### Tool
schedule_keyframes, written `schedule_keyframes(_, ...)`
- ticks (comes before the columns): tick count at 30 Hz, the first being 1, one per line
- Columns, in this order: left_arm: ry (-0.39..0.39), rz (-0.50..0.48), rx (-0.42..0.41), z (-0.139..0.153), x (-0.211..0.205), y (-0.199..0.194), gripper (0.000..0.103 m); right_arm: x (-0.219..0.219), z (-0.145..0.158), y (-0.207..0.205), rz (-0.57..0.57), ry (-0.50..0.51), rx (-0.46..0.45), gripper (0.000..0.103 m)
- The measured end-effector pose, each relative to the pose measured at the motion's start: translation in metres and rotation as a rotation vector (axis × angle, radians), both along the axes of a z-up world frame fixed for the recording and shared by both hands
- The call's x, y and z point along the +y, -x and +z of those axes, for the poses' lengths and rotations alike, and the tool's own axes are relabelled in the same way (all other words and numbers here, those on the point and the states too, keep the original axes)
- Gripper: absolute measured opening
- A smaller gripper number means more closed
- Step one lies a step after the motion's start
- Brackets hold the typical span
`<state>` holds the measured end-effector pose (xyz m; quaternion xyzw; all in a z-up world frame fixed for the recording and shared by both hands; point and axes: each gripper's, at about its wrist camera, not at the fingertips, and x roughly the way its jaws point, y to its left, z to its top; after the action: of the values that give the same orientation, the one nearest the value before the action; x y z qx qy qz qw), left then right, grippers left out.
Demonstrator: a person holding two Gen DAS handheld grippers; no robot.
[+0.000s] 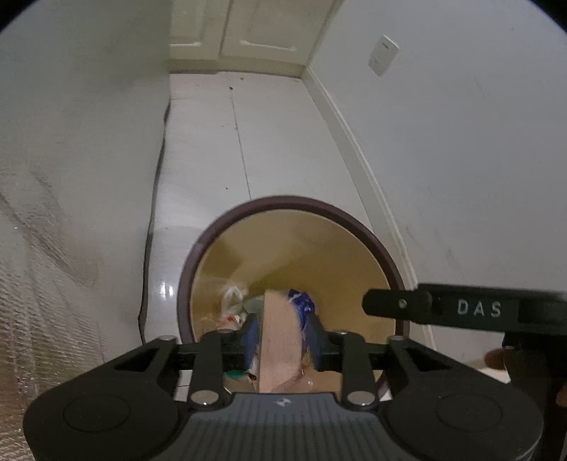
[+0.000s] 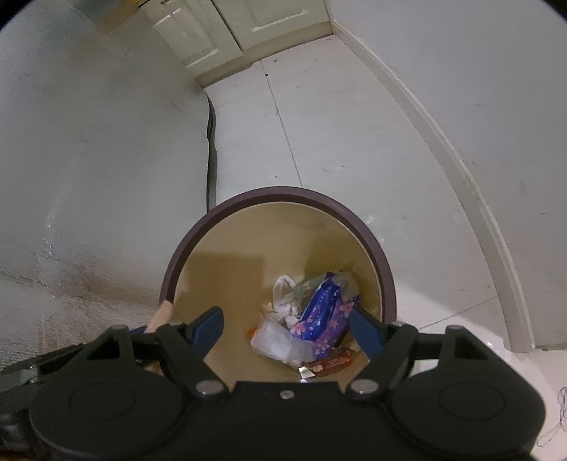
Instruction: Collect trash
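A round bin with a dark rim (image 1: 283, 202) and tan inside stands on the floor under both grippers. My left gripper (image 1: 283, 340) hangs over it with a pale wooden block (image 1: 280, 337) upright between its blue pads. Narrow gaps show at the block's sides, so the jaws stand open. The block's tip (image 2: 162, 314) shows near the bin's rim (image 2: 276, 193) in the right wrist view. My right gripper (image 2: 287, 322) is open and empty above the bin. Below it lie a blue flowered wrapper (image 2: 326, 312), a white bag (image 2: 283, 287) and a brown wrapper (image 2: 333, 363).
White floor tiles (image 2: 336, 124) run back to cream cabinet doors (image 2: 276, 17). A wall with a baseboard (image 2: 460, 170) stands on the right, carrying a white wall plate (image 1: 382, 55). A silvery textured surface (image 1: 42, 248) rises on the left, with a dark strip (image 2: 212, 149) at its foot.
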<state>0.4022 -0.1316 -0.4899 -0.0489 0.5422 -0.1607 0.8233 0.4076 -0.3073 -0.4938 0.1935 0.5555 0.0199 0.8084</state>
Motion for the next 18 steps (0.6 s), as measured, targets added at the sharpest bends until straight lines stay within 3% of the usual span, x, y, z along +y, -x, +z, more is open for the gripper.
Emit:
schedule_keyframes(3,-0.034,-0.012,0.013,-0.002,-0.003,0.0,0.066,0.001,-0.001,0.0,0.003,0.004,0.009,0.079)
schedule_keyframes(10,-0.139,0.025,0.068,-0.011,0.001,-0.005,0.075,0.005,-0.005,-0.002,0.022,0.022,0.032,0.079)
schedule_keyframes(18,-0.16,0.042,0.077,-0.008,0.004,-0.008,0.086,0.007,-0.007,0.0,0.04,0.042,0.044,0.079)
